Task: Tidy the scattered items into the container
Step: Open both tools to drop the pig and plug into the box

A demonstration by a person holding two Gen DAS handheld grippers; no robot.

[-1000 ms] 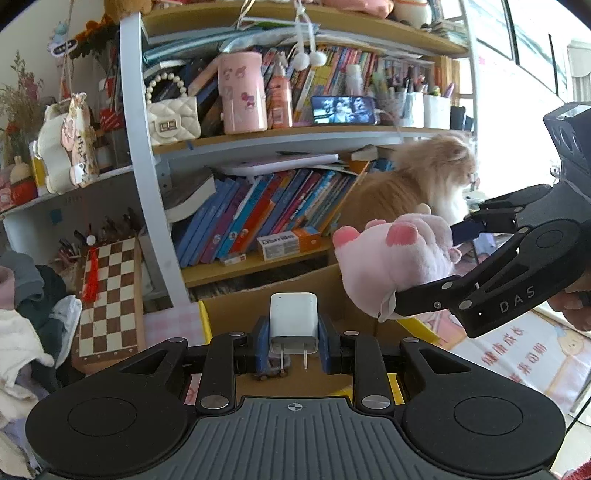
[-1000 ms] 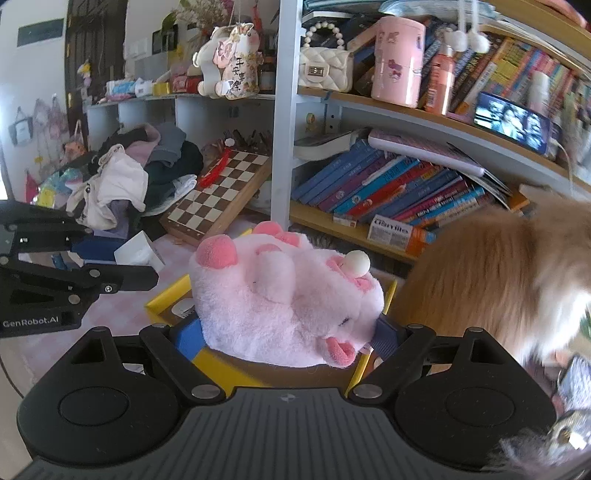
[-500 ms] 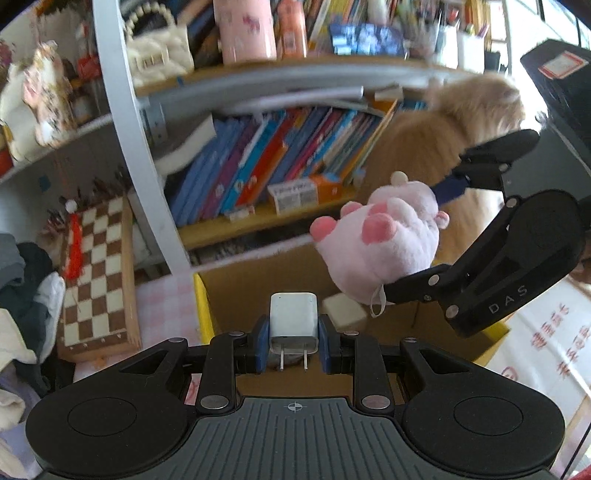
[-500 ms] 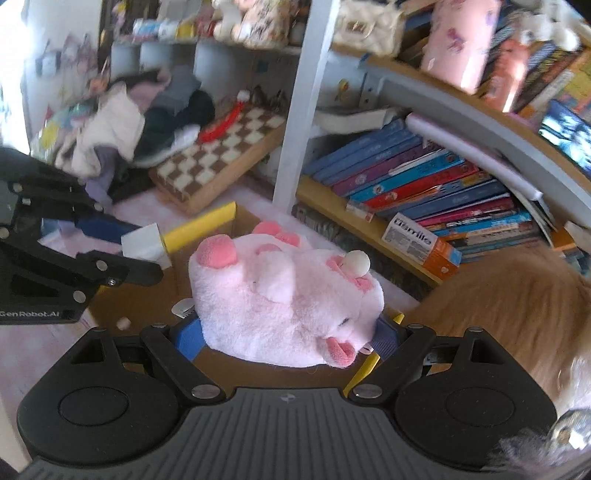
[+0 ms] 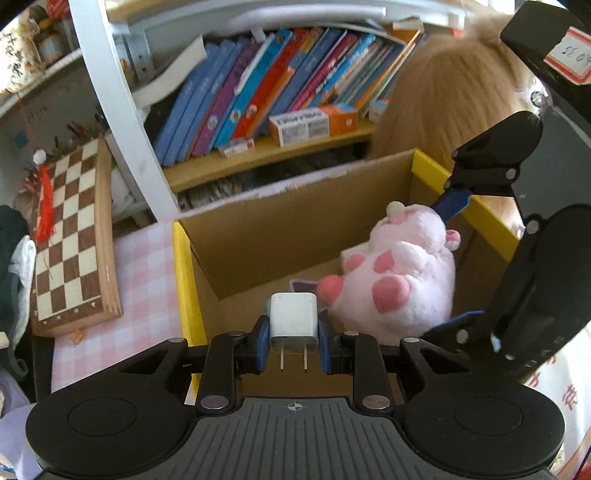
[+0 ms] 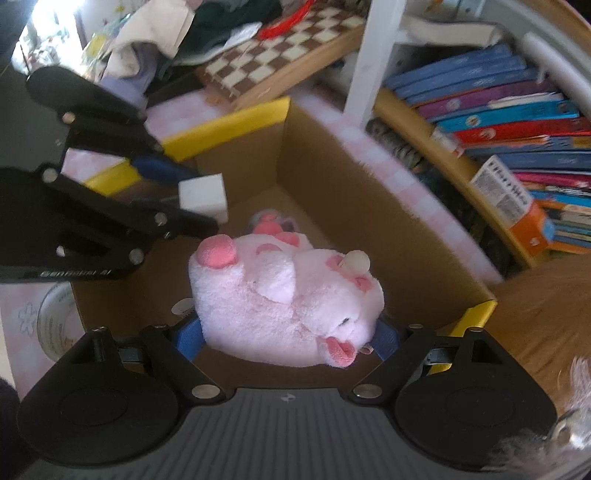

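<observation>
My left gripper (image 5: 293, 341) is shut on a white plug charger (image 5: 293, 321), its prongs pointing back at the camera; it hangs just over the near rim of the cardboard box (image 5: 280, 221) with yellow-taped edges. From the right wrist view the charger (image 6: 203, 197) and left gripper (image 6: 177, 195) sit at the box's left side. My right gripper (image 6: 288, 338) is shut on a pink plush pig (image 6: 284, 299), holding it inside the open box (image 6: 388, 236). In the left wrist view the pig (image 5: 395, 284) hangs low in the box's right half. Small items lie on the box floor, partly hidden.
A bookshelf (image 5: 280, 92) full of books stands right behind the box. A chessboard (image 5: 70, 236) leans at its left on a pink checked cloth (image 5: 144, 280). An orange furry cat (image 5: 439, 107) sits by the box's right side. Clothes (image 6: 207, 26) are piled beyond.
Both grippers have come down and tilted downward over the box. The pig now hangs inside the box walls and the charger over the box's near rim. Grips unchanged.
</observation>
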